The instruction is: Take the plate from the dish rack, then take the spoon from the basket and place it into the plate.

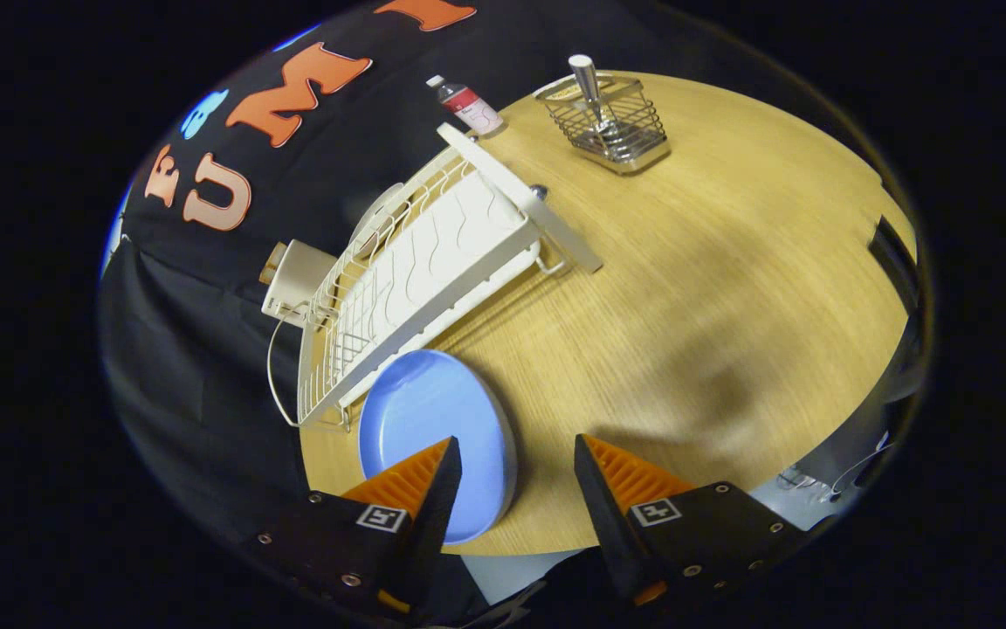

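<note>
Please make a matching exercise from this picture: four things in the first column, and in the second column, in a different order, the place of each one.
Things:
1. plate
2. spoon
3. bottle
4. hand-held gripper

Places:
A. standing in the wire basket, far beyond the fingers
B. open, with one finger over the plate's near part, holding nothing
C. flat on the wooden table, at the near end of the dish rack
D. at the table's far edge, beside the far end of the dish rack

Pairs: 1-C, 2-A, 3-D, 4-B
</note>
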A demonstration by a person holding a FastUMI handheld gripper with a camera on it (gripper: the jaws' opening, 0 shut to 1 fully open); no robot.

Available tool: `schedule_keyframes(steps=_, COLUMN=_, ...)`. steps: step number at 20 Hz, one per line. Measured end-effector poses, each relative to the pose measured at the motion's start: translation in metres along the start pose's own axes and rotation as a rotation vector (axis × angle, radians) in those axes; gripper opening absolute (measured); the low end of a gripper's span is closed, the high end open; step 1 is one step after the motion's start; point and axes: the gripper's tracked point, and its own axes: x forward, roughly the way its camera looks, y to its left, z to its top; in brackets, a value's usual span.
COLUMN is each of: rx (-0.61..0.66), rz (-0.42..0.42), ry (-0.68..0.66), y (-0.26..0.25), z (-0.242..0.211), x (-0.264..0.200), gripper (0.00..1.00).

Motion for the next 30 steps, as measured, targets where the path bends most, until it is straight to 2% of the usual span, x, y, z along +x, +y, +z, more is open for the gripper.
schedule_keyframes(steps=3, rx=-0.055, rz=-0.074, ry=-0.142, y=-0.022, z=0.051, x=-0.025, gripper=0.99)
schedule_keyframes(steps=11, rx=-0.357, rz=-0.235, ry=-0.494, y=-0.043, z=0.182, x=-0.072, gripper=0.98)
schedule_keyframes(steps=14, rx=-0.453, rz=-0.262, ry=-0.587, y=-0.043, z=0.217, x=-0.068, gripper=0.99)
schedule_keyframes(steps=17, rx=-0.528, rz=-0.25, ry=-0.602, y=-0.043, z=0.232, x=-0.05, gripper=0.96)
schedule_keyframes(steps=19, rx=-0.581, rz=-0.254, ry=-0.596, y=-0.047, z=0.235, x=-0.038, gripper=0.88)
schedule_keyframes(steps=25, rx=-0.676, rz=-0.22, ry=-0.596, y=-0.052, z=0.249, x=-0.01, gripper=0.55)
schedule_keyframes(steps=27, rx=-0.69, rz=-0.2, ry=-0.591, y=-0.051, z=0.251, x=-0.004, gripper=0.42)
schedule_keyframes(steps=28, rx=-0.696, rz=-0.194, ry=-0.583, y=-0.052, z=0.249, x=0.0, gripper=0.3)
schedule_keyframes(steps=30, rx=-0.726, rz=-0.217, ry=-0.605, y=-0.056, z=0.256, x=-0.002, gripper=0.15)
